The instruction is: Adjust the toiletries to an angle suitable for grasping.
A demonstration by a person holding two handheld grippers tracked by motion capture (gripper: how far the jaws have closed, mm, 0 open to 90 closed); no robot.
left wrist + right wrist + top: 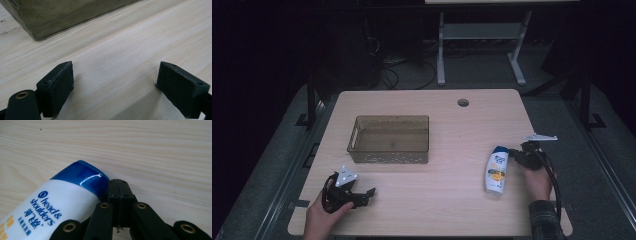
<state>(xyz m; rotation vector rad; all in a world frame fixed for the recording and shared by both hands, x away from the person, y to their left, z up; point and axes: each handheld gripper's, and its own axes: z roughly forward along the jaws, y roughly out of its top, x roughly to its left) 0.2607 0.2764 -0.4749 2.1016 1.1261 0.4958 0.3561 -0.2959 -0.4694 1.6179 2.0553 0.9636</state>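
- Shampoo bottle [57, 207] lies flat on the table [442, 200], its blue cap just beside the right gripper [119, 185], outside the clenched, empty jaws.
- Right hand [537, 182] holds that gripper low, pointing left at the cap.
- Left gripper [115, 85] rests released near the plastic basket [389, 139].
- Label reads "head & shoulders".

Left tool [362, 194] low, jaws wide apart, right tool [513, 153] jaws pressed together

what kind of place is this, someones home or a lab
Most likely a lab or recording room, not a home. A bare wooden table with a cable hole stands in a dark room, loose cables trail on the floor behind it, and a metal stand is beyond.
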